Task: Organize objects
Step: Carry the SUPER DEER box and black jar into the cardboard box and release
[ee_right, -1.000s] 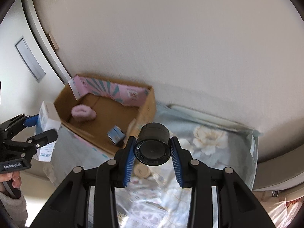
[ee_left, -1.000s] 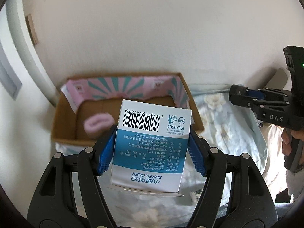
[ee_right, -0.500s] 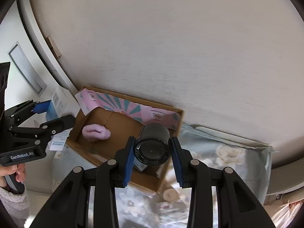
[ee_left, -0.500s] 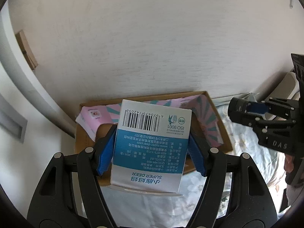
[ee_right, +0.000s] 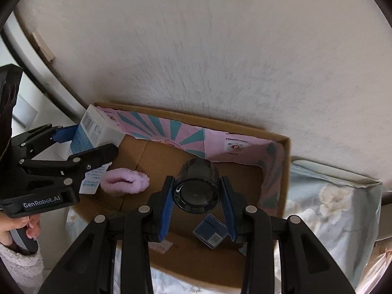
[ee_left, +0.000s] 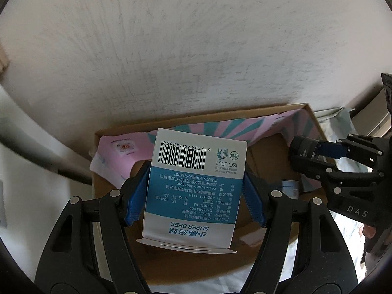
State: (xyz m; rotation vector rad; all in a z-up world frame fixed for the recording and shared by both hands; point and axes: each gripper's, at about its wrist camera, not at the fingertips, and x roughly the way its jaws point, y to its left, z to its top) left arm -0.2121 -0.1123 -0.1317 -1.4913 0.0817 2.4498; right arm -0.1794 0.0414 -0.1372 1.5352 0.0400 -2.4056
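Note:
My left gripper (ee_left: 196, 191) is shut on a white and blue carton (ee_left: 193, 186) with a barcode, held over the left part of an open cardboard box (ee_left: 117, 188). The carton also shows in the right wrist view (ee_right: 95, 132), in the left gripper (ee_right: 80, 147). My right gripper (ee_right: 196, 196) is shut on a black cylinder (ee_right: 196, 188), held above the middle of the box (ee_right: 285, 171). The cylinder shows in the left wrist view (ee_left: 303, 144), in the right gripper (ee_left: 316, 152).
In the box lie a pink fluffy roll (ee_right: 125, 181) and a small dark blue pack (ee_right: 210, 231). A pink and teal paper liner (ee_right: 186, 137) stands along its back wall. The box sits on floral bedding (ee_right: 325, 208) against a white wall (ee_right: 220, 49).
Both grippers have moved forward and over the box with their loads. The box now lies directly under both.

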